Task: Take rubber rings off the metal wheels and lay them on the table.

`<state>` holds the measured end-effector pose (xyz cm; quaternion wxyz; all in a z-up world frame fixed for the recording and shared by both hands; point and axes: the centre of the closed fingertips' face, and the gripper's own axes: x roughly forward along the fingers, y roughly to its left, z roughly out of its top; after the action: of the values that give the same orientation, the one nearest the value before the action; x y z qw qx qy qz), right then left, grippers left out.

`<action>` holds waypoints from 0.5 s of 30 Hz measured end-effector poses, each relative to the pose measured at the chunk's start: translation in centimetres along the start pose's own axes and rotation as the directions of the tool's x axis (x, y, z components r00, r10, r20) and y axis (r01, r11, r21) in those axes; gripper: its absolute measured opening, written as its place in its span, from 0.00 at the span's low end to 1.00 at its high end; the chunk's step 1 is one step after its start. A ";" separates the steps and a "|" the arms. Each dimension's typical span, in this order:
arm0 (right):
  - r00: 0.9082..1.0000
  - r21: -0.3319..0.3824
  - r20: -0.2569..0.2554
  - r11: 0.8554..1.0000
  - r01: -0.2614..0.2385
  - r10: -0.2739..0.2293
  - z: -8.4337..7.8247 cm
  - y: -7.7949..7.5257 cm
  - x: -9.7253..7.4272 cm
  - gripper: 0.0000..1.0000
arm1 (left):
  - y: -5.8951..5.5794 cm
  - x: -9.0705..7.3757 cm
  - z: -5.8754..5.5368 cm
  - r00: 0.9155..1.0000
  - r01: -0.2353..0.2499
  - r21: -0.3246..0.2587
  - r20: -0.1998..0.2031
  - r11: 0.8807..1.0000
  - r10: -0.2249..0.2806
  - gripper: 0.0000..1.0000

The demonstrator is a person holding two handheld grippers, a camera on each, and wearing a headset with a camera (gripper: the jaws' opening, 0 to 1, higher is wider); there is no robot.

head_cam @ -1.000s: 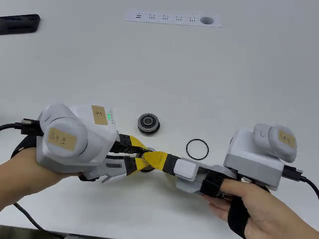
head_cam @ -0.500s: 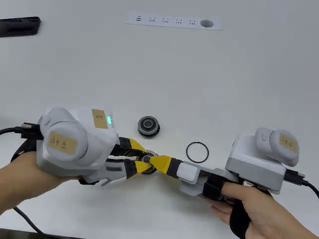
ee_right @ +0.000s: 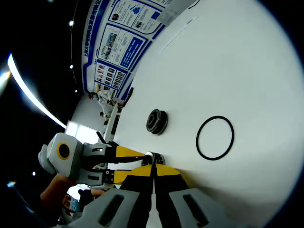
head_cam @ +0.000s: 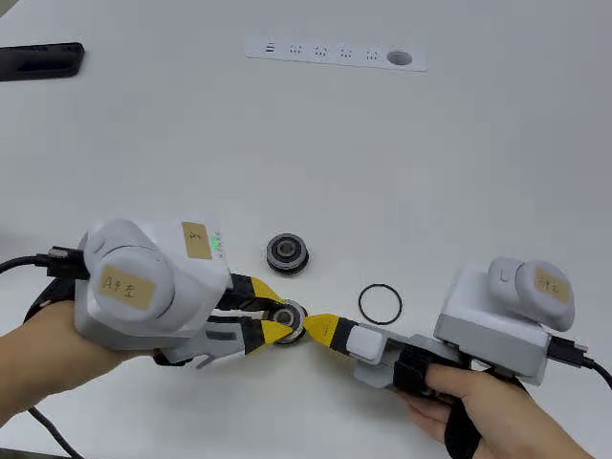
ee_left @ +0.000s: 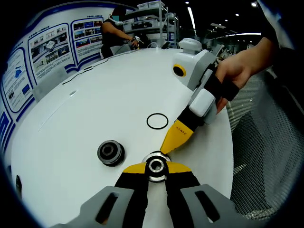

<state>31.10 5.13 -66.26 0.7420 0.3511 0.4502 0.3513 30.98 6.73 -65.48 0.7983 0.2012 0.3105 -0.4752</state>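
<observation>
L gripper (ee_left: 156, 168): fingers (ee_left: 134, 167) clamped on a metal wheel (ee_left: 156, 164), one yellow tip on each side. Can't tell whether the wheel rests on the white worktop (ee_left: 95, 95) or sits just off it.

R gripper (ee_right: 153, 167): fingers (ee_right: 166, 173) drawn narrow and pressed together, no gap visible in the right gripper view. Tips sit right at the rim of that same wheel. Can't tell whether they pinch anything there.

In the head view the two sets of yellow tips meet at the wheel from opp. sides, L from the left and R from the right, near the front edge of the worktop. A hand (head_cam: 38, 354) grips the L gripper body and another hand (head_cam: 488, 411) grips the R one. A black cable (head_cam: 24, 243) runs off the L gripper's back.

Further out, a loose rubber ring (ee_right: 214, 137) lies flat on the worktop just beyond the R gripper's fingers, near the held wheel but apart from it. A second wheel (head_cam: 286, 252), dark around the rim, sits behind the held one and apart from both grippers and the ring.

Far side of the worktop: a white power strip (head_cam: 335, 54). Far-left corner: a flat black object (head_cam: 43, 59), too far off to identify.
</observation>
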 end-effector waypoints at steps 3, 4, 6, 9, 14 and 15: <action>1.000 0.010 0.003 1.000 0.005 -0.005 0.0 0.2 -0.1 0.01 | 0.0 0.0 0.0 1.000 -0.002 0.002 -0.002 1.000 0.002 0.13; 1.000 0.000 0.004 1.000 0.010 -0.010 0.0 0.2 -0.1 0.01 | 0.0 0.0 0.0 1.000 -0.002 0.003 -0.003 1.000 0.002 0.13; 1.000 -0.005 0.001 1.000 0.012 -0.012 0.0 0.4 -0.1 0.01 | 0.0 0.0 0.0 1.000 -0.001 0.002 -0.002 1.000 0.001 0.13; 1.000 -0.047 -0.008 0.999 0.023 -0.024 0.0 0.5 0.0 0.01 | 0.0 0.0 0.0 1.000 -0.001 0.002 -0.001 1.000 0.001 0.13; 0.999 -0.088 -0.017 0.996 0.031 -0.032 0.0 0.7 0.1 0.01 | -0.1 -0.1 0.1 1.000 -0.001 0.000 0.003 1.000 0.001 0.13; 0.999 -0.095 -0.017 0.995 0.034 -0.035 0.0 0.7 0.1 0.01 | -0.1 -0.1 0.1 1.000 -0.002 -0.001 0.003 1.000 0.002 0.13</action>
<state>31.00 5.60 -65.69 0.7597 0.3045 0.4457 0.3626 30.92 6.71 -65.40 0.7993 0.2001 0.3094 -0.4748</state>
